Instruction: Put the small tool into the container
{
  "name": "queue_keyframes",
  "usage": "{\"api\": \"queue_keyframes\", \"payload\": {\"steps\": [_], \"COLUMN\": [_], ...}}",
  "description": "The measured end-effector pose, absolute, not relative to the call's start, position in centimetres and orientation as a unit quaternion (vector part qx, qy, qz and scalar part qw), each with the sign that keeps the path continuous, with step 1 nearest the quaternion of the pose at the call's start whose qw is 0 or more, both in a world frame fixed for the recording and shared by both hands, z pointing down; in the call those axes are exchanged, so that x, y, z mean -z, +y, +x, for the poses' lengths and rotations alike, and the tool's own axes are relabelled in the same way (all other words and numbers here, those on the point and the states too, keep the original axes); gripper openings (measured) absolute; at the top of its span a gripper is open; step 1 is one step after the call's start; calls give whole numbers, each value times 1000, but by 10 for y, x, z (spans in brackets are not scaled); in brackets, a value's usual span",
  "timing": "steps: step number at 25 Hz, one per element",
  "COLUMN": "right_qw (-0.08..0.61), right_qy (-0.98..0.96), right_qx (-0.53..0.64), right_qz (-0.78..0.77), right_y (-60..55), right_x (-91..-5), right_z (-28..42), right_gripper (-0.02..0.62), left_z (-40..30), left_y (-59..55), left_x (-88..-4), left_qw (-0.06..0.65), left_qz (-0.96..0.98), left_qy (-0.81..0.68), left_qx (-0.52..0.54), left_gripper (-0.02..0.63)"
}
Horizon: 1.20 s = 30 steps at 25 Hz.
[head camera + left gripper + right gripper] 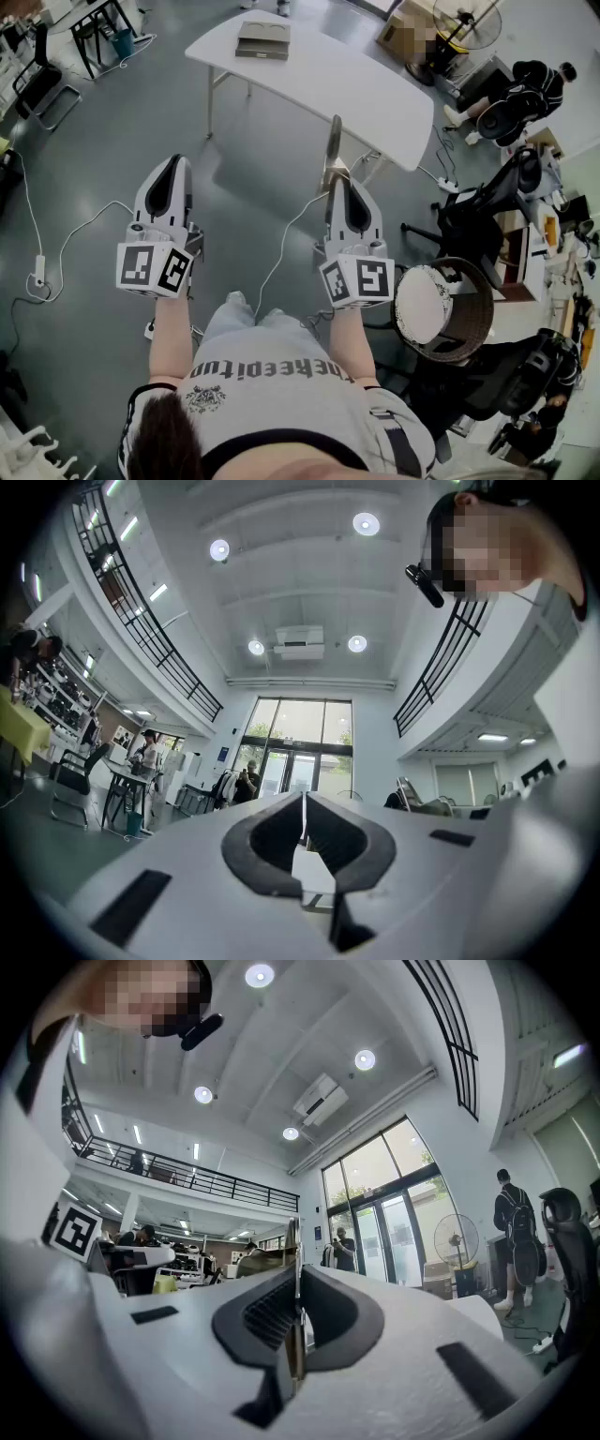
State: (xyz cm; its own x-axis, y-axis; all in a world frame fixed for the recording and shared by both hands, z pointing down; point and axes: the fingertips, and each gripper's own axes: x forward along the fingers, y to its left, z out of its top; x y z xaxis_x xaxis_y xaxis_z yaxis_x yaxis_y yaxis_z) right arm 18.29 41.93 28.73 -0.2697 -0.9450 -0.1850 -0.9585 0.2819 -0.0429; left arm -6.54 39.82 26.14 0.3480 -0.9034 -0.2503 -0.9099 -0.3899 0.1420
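Tool (334,155) sat clamped in your right tongs (342,187), whose jaws were closed flat against its two faces. In the right gripper view it showed edge-on as a thin strip (294,1241) rising out of the tongs (296,1274). From above, its broader end was inside the jaws and a slim grey length stuck out beyond them. Your left tongs (173,164) were drawn together with nothing between them, which the left gripper view (303,803) confirmed.

You held both over bare floor (94,141), so the tool was in the air and not yet in anything. A brown basket (469,319) stood near your right side. A white desk (375,84) lay well ahead and carried a flat box (262,40). The basket looked the likelier place for the tool, though that was only a guess.

The tool seemed light, stiff and thin, and probably smooth metal. Gripped across its flats it should have stayed put, but so long an overhang could have let it swivel or slide, so a steady squeeze near the broad end suited it best.
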Motion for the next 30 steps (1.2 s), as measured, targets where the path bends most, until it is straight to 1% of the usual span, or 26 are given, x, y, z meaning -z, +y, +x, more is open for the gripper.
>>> {"api": "queue_keyframes", "payload": {"steps": [16, 23, 30], "right_qw": [80, 100, 102], "right_qy": [786, 778, 777], "right_qx": [-42, -35, -35], "right_qz": [-611, -619, -620], "right_y": [396, 375, 366], "right_x": [-290, -288, -298], "right_z": [159, 139, 123], "right_gripper": [3, 3, 3], "left_z": [-90, -111, -127], "left_y": [367, 347, 331], "left_x": [-267, -261, -267], "left_qw": [12, 38, 31], "left_qz": [-827, -835, -836], "left_qy": [543, 531, 527], "left_qx": [-144, -141, -150], "left_gripper": [12, 12, 12]}}
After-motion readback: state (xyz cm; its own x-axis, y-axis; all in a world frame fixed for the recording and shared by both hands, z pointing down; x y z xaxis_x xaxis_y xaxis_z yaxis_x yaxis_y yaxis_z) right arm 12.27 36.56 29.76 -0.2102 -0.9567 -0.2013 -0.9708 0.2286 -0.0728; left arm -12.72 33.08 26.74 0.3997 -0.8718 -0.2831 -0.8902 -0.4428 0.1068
